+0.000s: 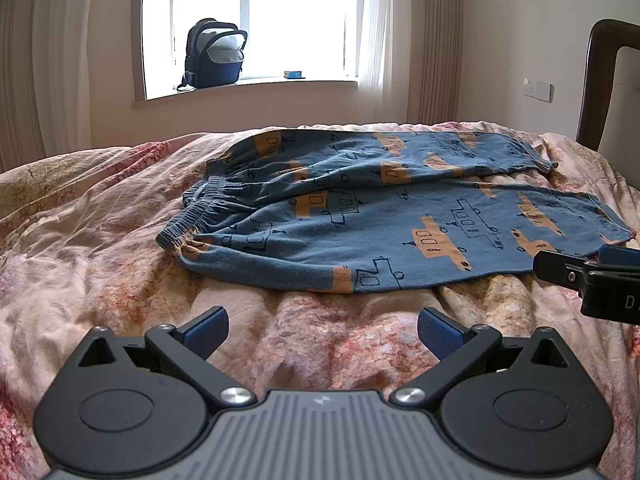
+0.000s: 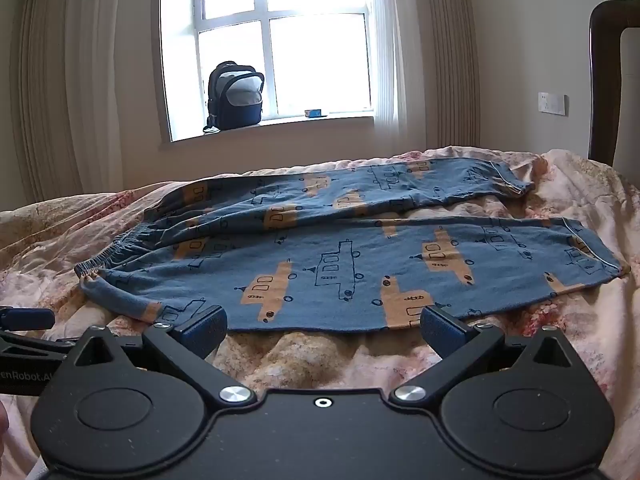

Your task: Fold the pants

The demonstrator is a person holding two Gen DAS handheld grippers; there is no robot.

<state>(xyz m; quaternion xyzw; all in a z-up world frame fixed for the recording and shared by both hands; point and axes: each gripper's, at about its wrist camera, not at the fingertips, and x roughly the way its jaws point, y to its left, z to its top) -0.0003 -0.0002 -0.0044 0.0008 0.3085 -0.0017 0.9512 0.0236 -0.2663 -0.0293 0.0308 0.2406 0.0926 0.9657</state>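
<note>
Both sets of fingers gape wide and empty, the left gripper [image 1: 322,330] over bare quilt [image 1: 100,240], the right gripper [image 2: 323,326] at the near edge of the pants [image 2: 340,264] spread flat on the bed. Soft, light, floppy cloth, best pinched at the elastic waistband [image 1: 200,208] far left and the cuffs right. The underside and inner layers are hidden.

Pants [image 1: 400,216] blue w/ orange vehicle print; bedcover [image 1: 100,216] pink floral.

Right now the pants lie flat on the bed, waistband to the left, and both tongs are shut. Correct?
Not quite: both tongs are open. The left tongs and right tongs each show spread fingers in their own wrist view. The pants do lie on the bed, waistband left.
</note>
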